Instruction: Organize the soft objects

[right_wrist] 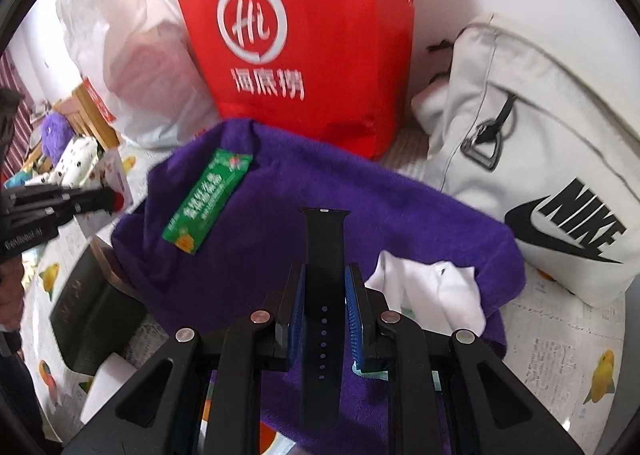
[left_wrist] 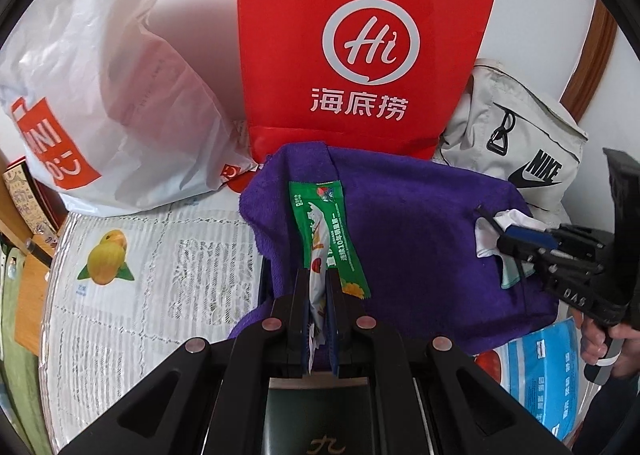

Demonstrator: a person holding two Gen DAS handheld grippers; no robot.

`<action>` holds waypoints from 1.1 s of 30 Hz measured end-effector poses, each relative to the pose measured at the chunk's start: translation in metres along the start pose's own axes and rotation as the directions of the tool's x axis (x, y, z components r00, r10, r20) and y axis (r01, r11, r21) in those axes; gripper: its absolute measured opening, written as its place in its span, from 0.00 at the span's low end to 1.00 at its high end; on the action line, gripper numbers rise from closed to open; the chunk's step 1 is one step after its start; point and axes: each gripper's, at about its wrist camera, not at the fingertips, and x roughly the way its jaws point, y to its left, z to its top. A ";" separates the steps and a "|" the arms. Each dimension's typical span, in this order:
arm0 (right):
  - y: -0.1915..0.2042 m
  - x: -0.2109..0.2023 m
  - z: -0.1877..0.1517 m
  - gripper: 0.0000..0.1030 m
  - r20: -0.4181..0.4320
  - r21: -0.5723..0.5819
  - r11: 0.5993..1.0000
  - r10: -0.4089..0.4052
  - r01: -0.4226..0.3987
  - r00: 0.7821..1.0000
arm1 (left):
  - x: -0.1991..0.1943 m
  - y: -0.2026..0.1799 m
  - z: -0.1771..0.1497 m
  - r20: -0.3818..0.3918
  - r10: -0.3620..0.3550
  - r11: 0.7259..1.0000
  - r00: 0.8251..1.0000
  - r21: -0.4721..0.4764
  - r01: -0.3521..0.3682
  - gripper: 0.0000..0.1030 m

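A purple towel (left_wrist: 420, 223) lies spread in front of the bags; it also shows in the right wrist view (right_wrist: 280, 223). My left gripper (left_wrist: 319, 279) is shut on a green and white snack packet (left_wrist: 326, 231), held over the towel's left part; the packet shows in the right wrist view (right_wrist: 208, 201). My right gripper (right_wrist: 325, 275) is shut on a black watch strap (right_wrist: 324, 255), held over the towel. It shows in the left wrist view (left_wrist: 504, 235) at the right. A white sock (right_wrist: 432, 287) lies on the towel just right of the right gripper.
A red paper bag (left_wrist: 360, 43) stands behind the towel, a white plastic bag (left_wrist: 100, 95) to its left, a white Nike bag (right_wrist: 540, 159) to its right. The table has a fruit-print cover (left_wrist: 140, 287). A black box (right_wrist: 92, 319) sits under the towel's left edge.
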 end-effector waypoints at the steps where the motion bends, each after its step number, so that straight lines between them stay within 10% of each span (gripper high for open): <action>1: -0.001 0.004 -0.002 0.19 -0.013 0.004 1.000 0.002 -0.002 1.000 | 0.002 -0.001 0.001 -0.002 -0.004 1.000 1.000 0.000 0.004 0.07; 27: -0.027 -0.023 -0.024 0.38 0.010 0.114 0.993 0.008 -0.009 1.000 | 0.066 -0.040 0.003 -0.164 -0.055 0.997 0.985 0.044 0.063 0.12; 33: -0.028 -0.050 -0.040 0.40 0.048 0.138 0.990 0.012 -0.019 0.999 | 0.063 -0.050 0.008 -0.145 -0.071 0.996 0.987 0.045 0.078 0.50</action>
